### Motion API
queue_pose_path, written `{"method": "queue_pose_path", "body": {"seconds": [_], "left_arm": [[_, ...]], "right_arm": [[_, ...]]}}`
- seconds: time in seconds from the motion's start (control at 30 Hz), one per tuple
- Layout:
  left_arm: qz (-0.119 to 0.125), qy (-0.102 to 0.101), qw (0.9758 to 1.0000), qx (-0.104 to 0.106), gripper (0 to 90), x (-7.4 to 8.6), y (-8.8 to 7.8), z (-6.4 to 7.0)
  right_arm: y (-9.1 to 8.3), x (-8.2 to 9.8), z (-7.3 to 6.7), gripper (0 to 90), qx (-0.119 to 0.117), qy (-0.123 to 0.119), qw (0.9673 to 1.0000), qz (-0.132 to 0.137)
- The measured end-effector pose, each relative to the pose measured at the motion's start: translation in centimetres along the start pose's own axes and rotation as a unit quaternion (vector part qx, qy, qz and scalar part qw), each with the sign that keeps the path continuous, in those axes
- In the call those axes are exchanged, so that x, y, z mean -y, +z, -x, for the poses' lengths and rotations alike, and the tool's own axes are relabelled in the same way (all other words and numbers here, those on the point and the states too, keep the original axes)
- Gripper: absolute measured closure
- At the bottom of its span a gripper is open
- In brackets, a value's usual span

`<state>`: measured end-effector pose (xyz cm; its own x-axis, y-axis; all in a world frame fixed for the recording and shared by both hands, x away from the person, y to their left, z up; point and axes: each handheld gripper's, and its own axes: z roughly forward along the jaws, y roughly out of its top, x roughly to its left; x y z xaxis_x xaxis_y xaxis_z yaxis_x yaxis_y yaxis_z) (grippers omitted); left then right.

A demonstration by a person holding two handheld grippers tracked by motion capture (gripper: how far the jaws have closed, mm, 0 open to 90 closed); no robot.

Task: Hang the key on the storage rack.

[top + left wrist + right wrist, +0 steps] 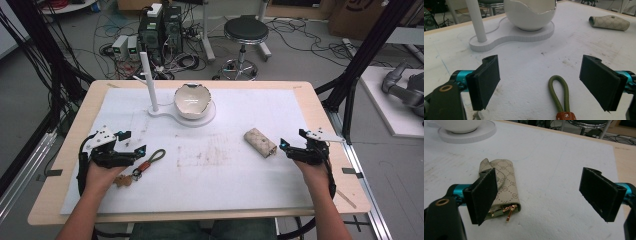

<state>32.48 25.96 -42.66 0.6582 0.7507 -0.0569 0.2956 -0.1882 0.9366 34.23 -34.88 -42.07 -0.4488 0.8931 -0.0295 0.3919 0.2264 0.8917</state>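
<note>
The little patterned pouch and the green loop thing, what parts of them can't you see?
- Pouch: right gripper view, the near jaw covers its side; contents hidden.
- Green cord loop: left gripper view, the bottom edge cuts off the rest.
- Keyring: high view, charms too small; the left gripper partly covers them.

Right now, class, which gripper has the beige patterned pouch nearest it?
The right gripper: the beige pouch lies just beside it, while the left gripper is by the green-looped keychain.

The white mat (240,170) is matt, foam-like and lightly pitted, with brown scuffs at its centre. The table (325,115) edge is pale wood. The egg-shaped bowl (530,13) looks glossy and smooth, like ceramic. The key pouch (505,186) is printed woven cloth with gold metal clips. The olive cord loop (560,93) is braided.
</note>
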Motion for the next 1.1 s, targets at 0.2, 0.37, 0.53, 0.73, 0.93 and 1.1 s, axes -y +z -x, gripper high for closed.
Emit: {"method": "queue_pose_path", "body": {"seconds": [0.2, 0.37, 0.53, 0.73, 0.93, 1.1], "left_arm": [[-0.004, -0.003, 1.0000, 0.003, 16.5, 0.13, 0.24, -0.04], [-0.005, 0.002, 0.9999, 0.009, 16.5, 0.06, 0.11, 0.18], [-0.006, -0.002, 1.0000, 0.008, 16.5, 0.17, -0.04, 0.11], [-0.012, -0.001, 0.9999, 0.011, 16.5, 0.32, -0.29, 0.32], [-0.036, 0.000, 0.9993, 0.008, 16.8, 0.46, -0.09, 0.45], [-0.047, 0.004, 0.9988, 0.010, 16.8, 0.51, -0.04, 0.61]], "right_arm": [[0.42, 0.04, -0.12, 15.3, -0.006, -0.007, 0.9999, -0.011], [0.42, 0.03, -0.28, 15.3, -0.006, -0.007, 0.9999, -0.013], [0.36, -0.03, -0.43, 15.3, -0.002, -0.014, 0.9998, -0.010], [0.21, -0.03, -0.38, 15.3, 0.001, -0.010, 0.9999, -0.008], [0.19, -0.04, -0.40, 15.3, 0.004, -0.009, 0.9999, -0.006], [0.45, -0.02, -0.46, 15.3, 0.000, -0.008, 0.9999, -0.012]]}}
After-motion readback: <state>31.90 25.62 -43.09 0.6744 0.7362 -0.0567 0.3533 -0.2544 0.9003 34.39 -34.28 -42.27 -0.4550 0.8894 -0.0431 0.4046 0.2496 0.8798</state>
